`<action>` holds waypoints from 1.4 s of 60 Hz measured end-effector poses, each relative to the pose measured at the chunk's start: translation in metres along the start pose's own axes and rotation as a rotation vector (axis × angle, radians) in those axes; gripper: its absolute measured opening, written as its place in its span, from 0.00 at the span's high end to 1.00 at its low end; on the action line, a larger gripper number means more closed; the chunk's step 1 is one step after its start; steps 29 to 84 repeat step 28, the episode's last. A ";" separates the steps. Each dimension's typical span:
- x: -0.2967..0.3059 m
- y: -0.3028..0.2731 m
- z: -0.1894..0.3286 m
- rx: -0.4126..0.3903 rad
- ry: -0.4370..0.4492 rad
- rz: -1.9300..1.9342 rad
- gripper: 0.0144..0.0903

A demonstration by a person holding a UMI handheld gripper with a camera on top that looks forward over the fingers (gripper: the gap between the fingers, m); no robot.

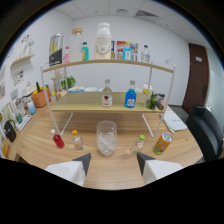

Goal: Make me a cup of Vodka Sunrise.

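Gripper (113, 162) spread wide, holding nothing, hovering over table (45, 142). Glass (106, 137) with ice just ahead of fingers; small red bottle (58, 139) and orange-capped bottle (77, 140) beside it, clear bottle (106, 94) on shelf beyond. Risk: crowded small bottles, careless reach may topple one or nudge glass. Labels unreadable; which bottle holds vodka unclear.

A clear, glossy glass (106, 137) holding ice is seen on a counter (45, 145) of pale, matt wood grain. The shelf (107, 102) is formed of like wooden boards on thin white metal rods. A printed, shiny metal can (162, 143) and a clear plastic bottle of blue liquid (130, 96) are shown. The fingers (79, 169) appear of smooth, matt white plastic.
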 end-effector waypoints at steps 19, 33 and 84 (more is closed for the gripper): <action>-0.012 0.009 -0.006 -0.010 0.015 -0.001 0.06; -0.021 0.006 -0.008 -0.010 0.008 0.017 0.06; -0.021 0.006 -0.008 -0.010 0.008 0.017 0.06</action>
